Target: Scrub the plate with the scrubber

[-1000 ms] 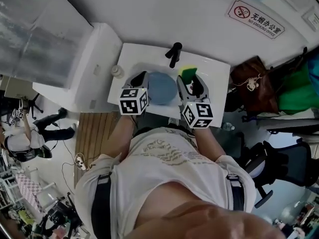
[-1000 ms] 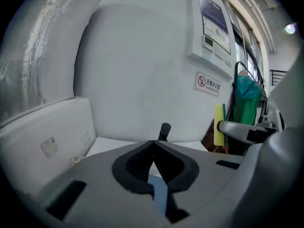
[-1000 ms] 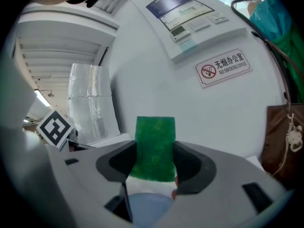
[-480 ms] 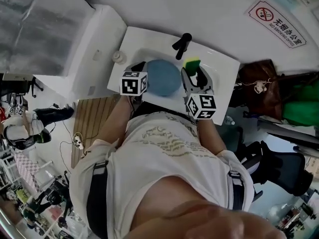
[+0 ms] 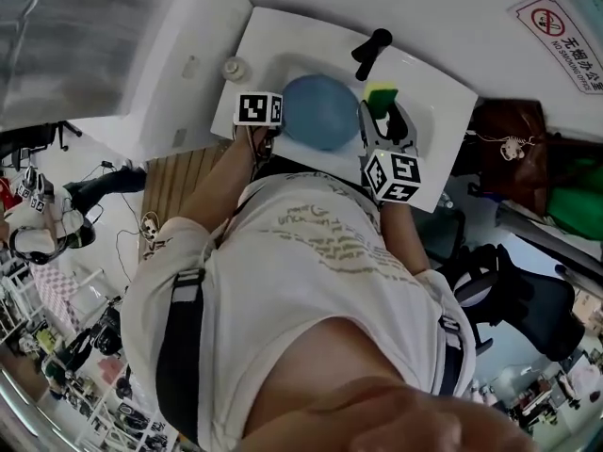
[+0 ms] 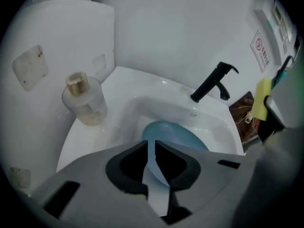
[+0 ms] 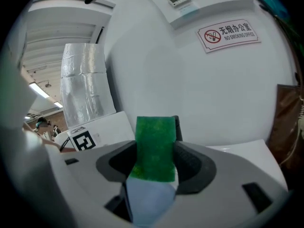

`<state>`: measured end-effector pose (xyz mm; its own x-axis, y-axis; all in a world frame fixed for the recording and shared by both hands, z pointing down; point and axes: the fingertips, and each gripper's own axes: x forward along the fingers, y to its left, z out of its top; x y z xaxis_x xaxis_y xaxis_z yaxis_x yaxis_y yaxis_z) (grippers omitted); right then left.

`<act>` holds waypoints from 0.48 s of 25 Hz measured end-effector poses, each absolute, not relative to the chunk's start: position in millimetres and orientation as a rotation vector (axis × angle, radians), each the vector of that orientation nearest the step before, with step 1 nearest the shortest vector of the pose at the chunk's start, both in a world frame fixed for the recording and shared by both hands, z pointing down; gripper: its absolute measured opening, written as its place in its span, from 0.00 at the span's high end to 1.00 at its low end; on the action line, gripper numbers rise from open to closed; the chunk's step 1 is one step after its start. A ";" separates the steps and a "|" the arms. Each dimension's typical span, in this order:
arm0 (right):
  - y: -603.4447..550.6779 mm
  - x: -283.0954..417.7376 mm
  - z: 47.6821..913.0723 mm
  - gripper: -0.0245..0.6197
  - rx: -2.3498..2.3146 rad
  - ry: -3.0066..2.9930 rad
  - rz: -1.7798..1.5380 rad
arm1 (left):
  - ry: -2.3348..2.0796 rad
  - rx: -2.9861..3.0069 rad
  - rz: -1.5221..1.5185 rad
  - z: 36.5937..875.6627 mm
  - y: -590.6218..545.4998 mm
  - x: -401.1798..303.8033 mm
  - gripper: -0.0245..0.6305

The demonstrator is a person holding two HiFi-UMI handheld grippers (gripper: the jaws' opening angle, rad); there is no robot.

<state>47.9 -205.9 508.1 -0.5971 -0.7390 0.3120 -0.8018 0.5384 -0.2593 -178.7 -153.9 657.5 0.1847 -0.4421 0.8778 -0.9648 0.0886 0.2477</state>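
Left gripper (image 6: 153,146): jaws pressed nearly together, pinching thin rim of blue plate (image 6: 176,133). Plate sits over basin of white sink (image 5: 283,34); in head view, gripper is at plate's 9 o'clock edge. Right gripper (image 7: 154,148): 2 jaws clamped on green-yellow scrubber (image 7: 154,132), at plate's 3 o'clock, just beside rim; contact unclear. Black faucet (image 5: 370,53) at plate's 1 o'clock. Bottle (image 5: 233,68) at 10 o'clock, on sink ledge.

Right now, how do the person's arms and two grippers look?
The left gripper and right gripper have grey bodies and black fingers; each carries a white cube with black square markers. Short white T-shirt sleeves, dark shoulder straps.
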 end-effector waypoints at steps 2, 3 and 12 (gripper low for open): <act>-203.9 47.1 512.3 0.59 1.324 -2.589 0.576 | -1.356 1.466 0.712 674.2 -147.0 -178.9 0.81; -203.2 46.4 514.5 0.59 1.325 -2.581 0.576 | -1.323 1.437 0.704 682.0 -144.0 -177.9 0.75; -207.2 54.8 518.7 0.59 1.365 -2.543 0.579 | -1.111 1.210 0.579 725.9 -126.6 -165.9 0.63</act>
<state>54.8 -207.2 518.7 -0.5545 -0.7546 0.3508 -0.8321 0.4973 -0.2455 -165.9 -126.6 725.9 0.3947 -0.1909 0.8987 -0.8460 0.3060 0.4366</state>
